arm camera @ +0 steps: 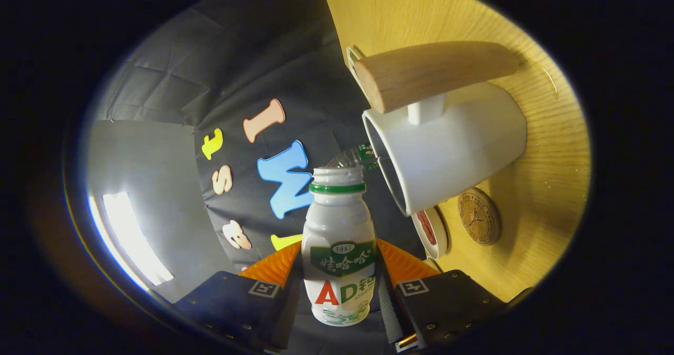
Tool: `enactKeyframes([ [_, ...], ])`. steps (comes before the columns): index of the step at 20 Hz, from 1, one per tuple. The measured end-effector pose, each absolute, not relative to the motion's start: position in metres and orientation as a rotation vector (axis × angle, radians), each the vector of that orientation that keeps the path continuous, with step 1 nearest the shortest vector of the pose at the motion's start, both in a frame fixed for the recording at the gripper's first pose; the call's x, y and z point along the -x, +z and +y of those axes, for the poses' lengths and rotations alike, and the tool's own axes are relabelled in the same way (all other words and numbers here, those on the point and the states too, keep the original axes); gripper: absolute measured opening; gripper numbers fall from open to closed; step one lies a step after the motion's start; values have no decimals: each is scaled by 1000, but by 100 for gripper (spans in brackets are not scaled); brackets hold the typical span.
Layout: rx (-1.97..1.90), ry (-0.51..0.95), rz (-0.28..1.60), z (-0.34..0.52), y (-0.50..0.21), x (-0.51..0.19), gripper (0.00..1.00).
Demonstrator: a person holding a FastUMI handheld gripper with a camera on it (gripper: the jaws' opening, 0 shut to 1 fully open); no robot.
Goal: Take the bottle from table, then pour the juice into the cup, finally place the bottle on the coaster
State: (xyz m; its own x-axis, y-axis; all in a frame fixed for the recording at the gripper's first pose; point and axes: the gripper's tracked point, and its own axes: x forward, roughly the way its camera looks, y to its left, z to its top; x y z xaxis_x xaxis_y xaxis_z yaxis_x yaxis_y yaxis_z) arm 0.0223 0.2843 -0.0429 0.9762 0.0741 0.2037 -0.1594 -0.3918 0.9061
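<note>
Gripper (pixel 339 297) clamped on bottle (pixel 339 249) at label height, tilted toward cup (pixel 447 155); coaster (pixel 478 216) beyond. Light, smooth plastic; likely slippery, squashable; mid-body grip best.

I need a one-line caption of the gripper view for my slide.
Gripper shut on the bottle, tilted with its mouth toward the white cup; a round coaster lies on the table beyond.

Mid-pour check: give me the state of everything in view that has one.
Gripper: shut on the bottle.
Small white plastic bottle with green neck ring: uncapped, held tipped, mouth near the mug's rim.
White mug with wooden handle: standing on the table, contents hidden.
Round cork coaster: bare, beside the mug.
</note>
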Motion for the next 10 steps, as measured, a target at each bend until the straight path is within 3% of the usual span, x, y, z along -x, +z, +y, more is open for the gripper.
enactKeyframes([
  [10, -1964, 232, -61, 276, -46, -26, 67],
])
